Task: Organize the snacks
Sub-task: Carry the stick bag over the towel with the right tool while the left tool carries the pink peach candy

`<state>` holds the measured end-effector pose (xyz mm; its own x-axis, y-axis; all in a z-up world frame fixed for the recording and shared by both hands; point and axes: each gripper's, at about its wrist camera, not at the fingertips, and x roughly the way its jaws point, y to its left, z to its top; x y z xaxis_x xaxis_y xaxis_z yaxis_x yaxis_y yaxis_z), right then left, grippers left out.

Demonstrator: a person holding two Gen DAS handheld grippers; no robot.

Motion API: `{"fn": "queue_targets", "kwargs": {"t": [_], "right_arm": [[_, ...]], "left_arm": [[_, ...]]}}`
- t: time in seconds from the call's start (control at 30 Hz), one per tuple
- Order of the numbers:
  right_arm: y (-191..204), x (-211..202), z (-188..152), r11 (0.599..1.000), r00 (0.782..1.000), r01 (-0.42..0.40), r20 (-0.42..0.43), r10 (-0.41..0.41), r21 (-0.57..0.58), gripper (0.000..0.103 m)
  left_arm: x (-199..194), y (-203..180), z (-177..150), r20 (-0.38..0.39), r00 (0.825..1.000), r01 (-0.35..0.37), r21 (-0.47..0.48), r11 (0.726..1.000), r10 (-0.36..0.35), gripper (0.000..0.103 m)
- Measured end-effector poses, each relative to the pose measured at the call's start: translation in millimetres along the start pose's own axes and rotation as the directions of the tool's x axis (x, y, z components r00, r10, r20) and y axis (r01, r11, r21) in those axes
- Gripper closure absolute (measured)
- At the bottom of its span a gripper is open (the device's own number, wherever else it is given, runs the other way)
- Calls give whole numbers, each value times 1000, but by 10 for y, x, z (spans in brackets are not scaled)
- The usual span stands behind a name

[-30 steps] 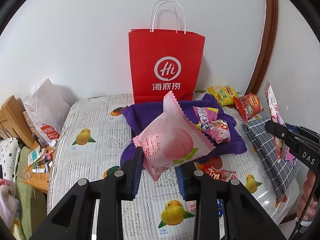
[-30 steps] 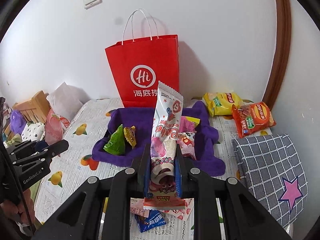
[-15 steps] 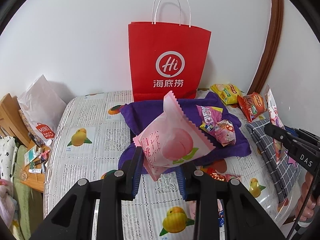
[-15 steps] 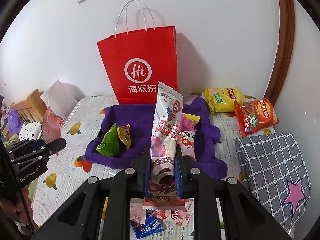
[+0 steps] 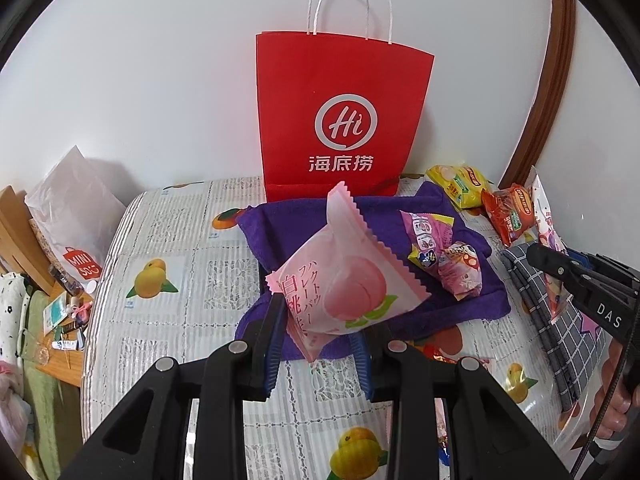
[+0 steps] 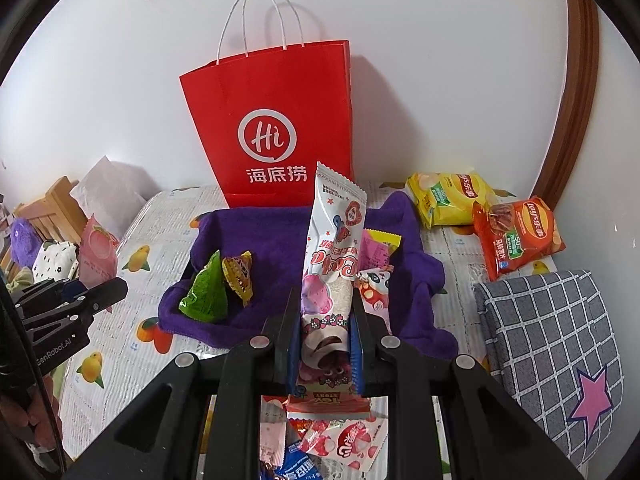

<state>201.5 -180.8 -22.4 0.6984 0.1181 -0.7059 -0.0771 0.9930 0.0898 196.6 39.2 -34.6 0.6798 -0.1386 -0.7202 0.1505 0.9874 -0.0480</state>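
Note:
My left gripper (image 5: 318, 320) is shut on a pink peach snack packet (image 5: 344, 276), held above the near edge of a purple cloth-lined tray (image 5: 288, 224). My right gripper (image 6: 325, 312) is shut on a tall white and pink snack packet (image 6: 332, 252), held upright over the tray's near side (image 6: 264, 248). In the tray lie a green packet (image 6: 206, 294), a yellow packet (image 6: 239, 274) and pink packets (image 5: 460, 272). A red paper bag (image 6: 276, 128) stands behind the tray. Each gripper shows at the edge of the other's view.
Yellow (image 6: 448, 196) and orange (image 6: 516, 236) crisp bags lie at the right back. A grey checked cushion (image 6: 552, 340) sits at the right. Loose snack packets (image 6: 344, 440) lie on the fruit-print tablecloth (image 5: 168, 280) near me. A white bag (image 5: 68, 224) and clutter stand left.
Both grippers have moved forward toward the tray and red bag, which look larger now. Both packets stay gripped.

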Motion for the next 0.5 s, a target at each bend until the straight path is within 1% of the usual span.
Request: {"fn": "queue_targets", "kwargs": {"t": [0.5], "right_arm": [[-45,321,66,1000,999,-10,-38,11,22,83]], "left_arm": [[242,103,83,-10,1000,1,-21,1000,-1,74]]}}
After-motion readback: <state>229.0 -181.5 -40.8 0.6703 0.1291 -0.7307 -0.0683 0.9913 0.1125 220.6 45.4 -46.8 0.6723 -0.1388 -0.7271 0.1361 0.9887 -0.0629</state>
